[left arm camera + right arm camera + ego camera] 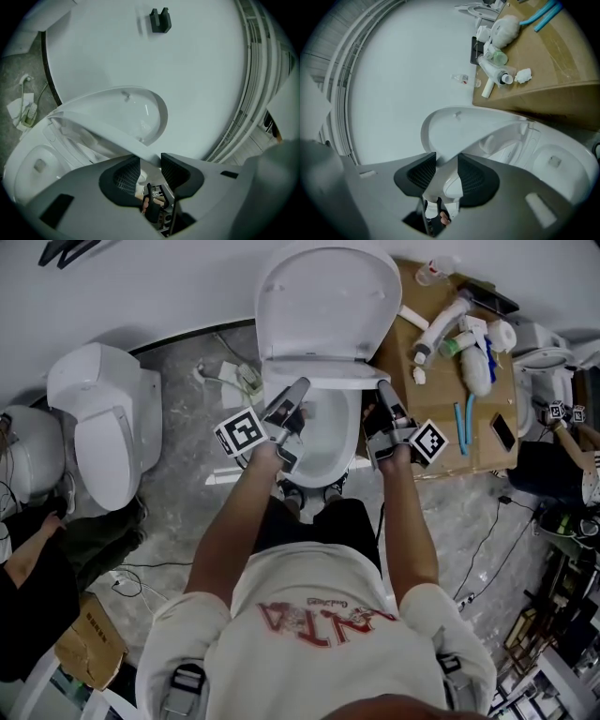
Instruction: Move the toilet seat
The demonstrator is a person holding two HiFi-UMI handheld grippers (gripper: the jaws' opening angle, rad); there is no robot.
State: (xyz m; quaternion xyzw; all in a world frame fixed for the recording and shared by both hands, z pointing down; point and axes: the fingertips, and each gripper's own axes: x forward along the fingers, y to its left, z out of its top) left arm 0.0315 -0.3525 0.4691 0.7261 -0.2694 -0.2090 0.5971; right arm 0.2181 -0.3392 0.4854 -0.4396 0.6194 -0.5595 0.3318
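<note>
Past the shirt (319,615), my left gripper (300,388) and right gripper (384,390) each pinch a side rim of the seat (323,306), which stands raised behind the bowl (328,442). I judge it mid-swing. Next, both must travel evenly about the hinge.

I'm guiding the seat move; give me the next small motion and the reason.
Probably tip the toilet seat back toward the wall, both sides in step: it stands raised off the bowl, left gripper and right gripper clamped on its edges.

Left tool (299,387) and right tool (382,390) hide parts of the toilet seat (323,306); a bystander (33,606) is cropped
</note>
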